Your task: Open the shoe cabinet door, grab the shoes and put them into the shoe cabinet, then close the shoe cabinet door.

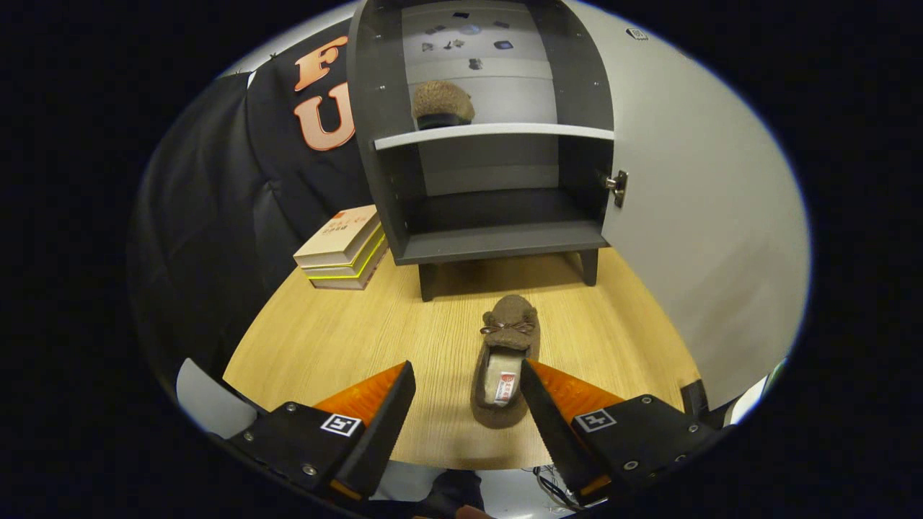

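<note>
At the far left edge of my wooden tabletop (324,339), a stack of books (340,249) lies flat, just beside the left side of the shoe cabinet (375,144). I see three books in the stack, the middle one with a bright yellow-green trim along its side.

The cabinet stands on short legs near the table's far edge, its front facing me and wide open. A pale shelf (494,132) crosses it about halfway up. On that shelf, toward its left end, sits one brown fuzzy shoe (443,102) with its dark sole down. The lower compartment under the shelf holds nothing I can make out.

Nearer to me, in the middle of the table and in front of the cabinet's legs, lies the second shoe (507,339), a brown slipper with a small bow on its toe. Its toe points to the cabinet and its heel toward me.

My gripper (467,375) hangs over the table's near edge with its fingers spread wide apart, holding nothing. The slipper's heel lies between them, close against the right finger (537,396); I cannot tell whether they touch.

On the right, the cabinet door (692,216) is swung fully open, hanging from a metal hinge (617,186) on the cabinet's right side.
</note>
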